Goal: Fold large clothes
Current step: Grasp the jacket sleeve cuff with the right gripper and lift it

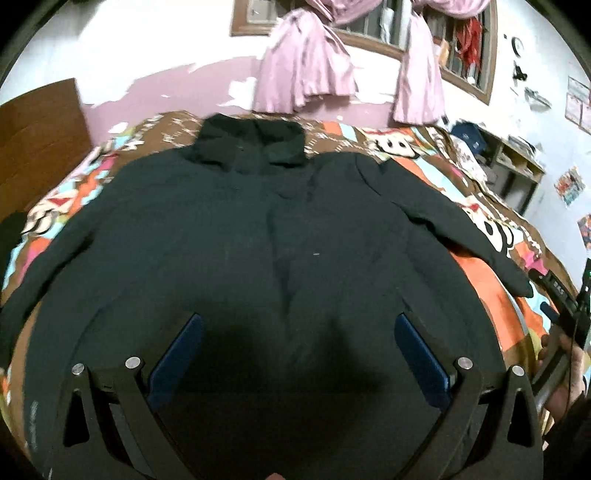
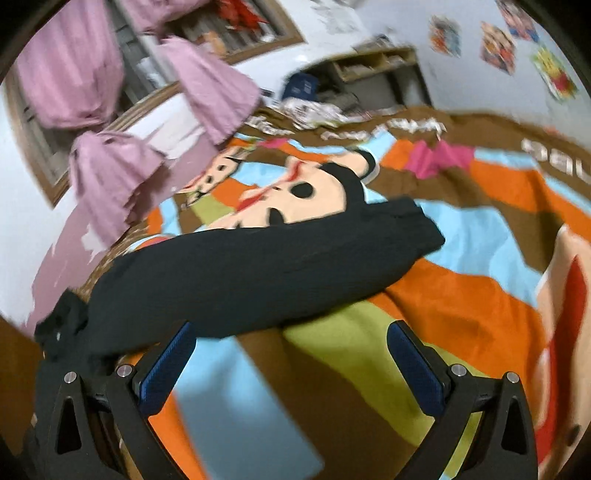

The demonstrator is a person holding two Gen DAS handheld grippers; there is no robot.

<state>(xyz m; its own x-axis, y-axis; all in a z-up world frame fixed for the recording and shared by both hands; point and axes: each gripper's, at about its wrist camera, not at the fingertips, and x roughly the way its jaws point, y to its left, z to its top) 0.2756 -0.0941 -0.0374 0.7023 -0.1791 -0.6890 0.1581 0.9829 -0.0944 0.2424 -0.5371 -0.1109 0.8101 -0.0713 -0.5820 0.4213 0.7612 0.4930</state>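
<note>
Both tongs stand spread and grip nothing: the left gripper (image 1: 298,350) hangs over the hem of the black jacket (image 1: 258,240), the right gripper (image 2: 291,358) faces the outstretched sleeve (image 2: 258,266). The jacket lies flat on the patterned bedspread (image 2: 461,295), collar (image 1: 253,144) pointing away toward the curtained window (image 1: 369,26), long axis running hem to collar, sleeves out sideways. Judged step: pre-fold approach. Next move: pinch the sleeve cuff and carry it across the body.
</note>
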